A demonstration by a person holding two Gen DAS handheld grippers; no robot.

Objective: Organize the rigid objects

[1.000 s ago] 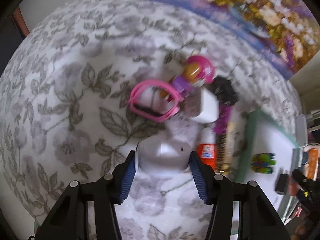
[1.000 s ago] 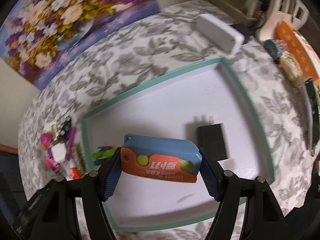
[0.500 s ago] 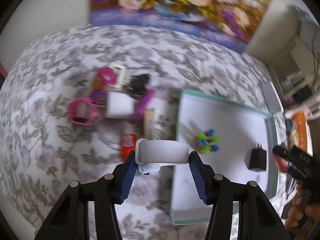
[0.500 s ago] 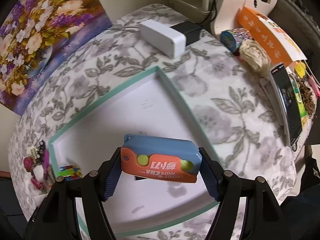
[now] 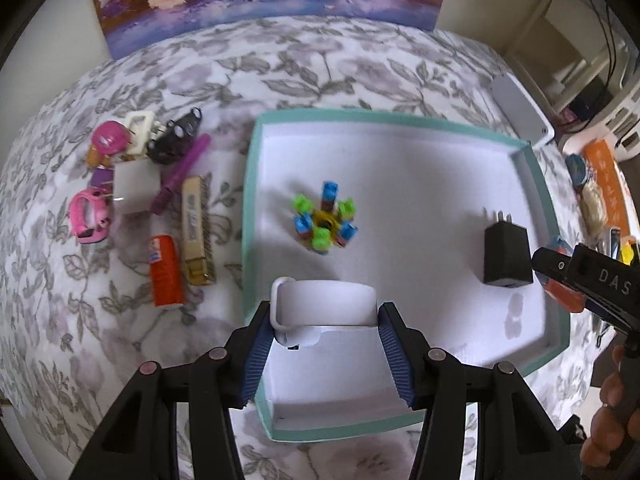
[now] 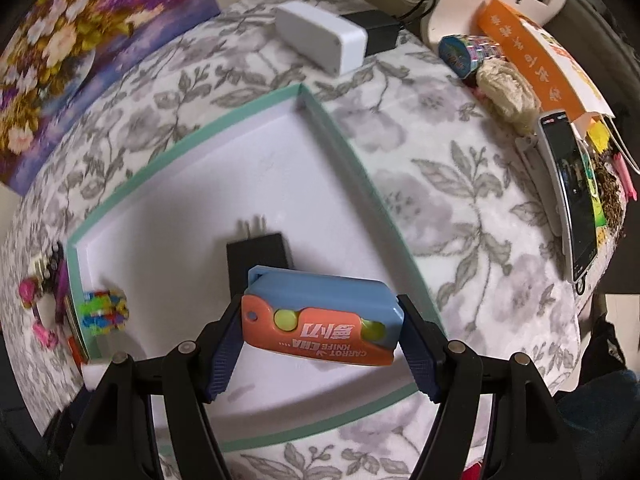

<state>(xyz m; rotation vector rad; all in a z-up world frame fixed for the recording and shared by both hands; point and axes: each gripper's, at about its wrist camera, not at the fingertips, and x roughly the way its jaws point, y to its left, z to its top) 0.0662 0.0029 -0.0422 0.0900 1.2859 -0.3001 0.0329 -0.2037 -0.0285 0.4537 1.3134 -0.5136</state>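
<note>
Left gripper [image 5: 324, 330] is clamped on a white plastic case [image 5: 323, 307], lower centre of the left wrist frame, held just over the near left corner of the teal-rimmed tray [image 5: 250, 184]. Can't tell if the case is touching the tray floor or not.

Inside the tray there's a multicoloured block toy [image 5: 325, 219] around the middle and a black plug adapter [image 5: 506, 255] over on the right, prongs pointing to the top of the frame. The two are well apart.

Right gripper [image 6: 320, 334] has its fingers closed on a blue and orange carrot knife toy [image 6: 320, 320], bottom centre of the right wrist frame, just in front of the same adapter [image 6: 260, 258] and above the tray's white floor [image 6: 208, 184]. In the left view that gripper pokes in from the right edge, with a hand [image 5: 612, 412] under it at lower right.

Left of the tray, still out on the floral tablecloth [image 5: 120, 360], is a pile: a pink watch [image 5: 89, 216], a white cube [image 5: 136, 190], a purple stick [image 5: 180, 174], a tan box [image 5: 196, 232], and an orange tube [image 5: 166, 270] with a white label.

A white rectangular box [image 6: 320, 36] sits past the tray's far corner, top of the right wrist frame, and a phone [image 6: 572, 196] lies at the right edge.
</note>
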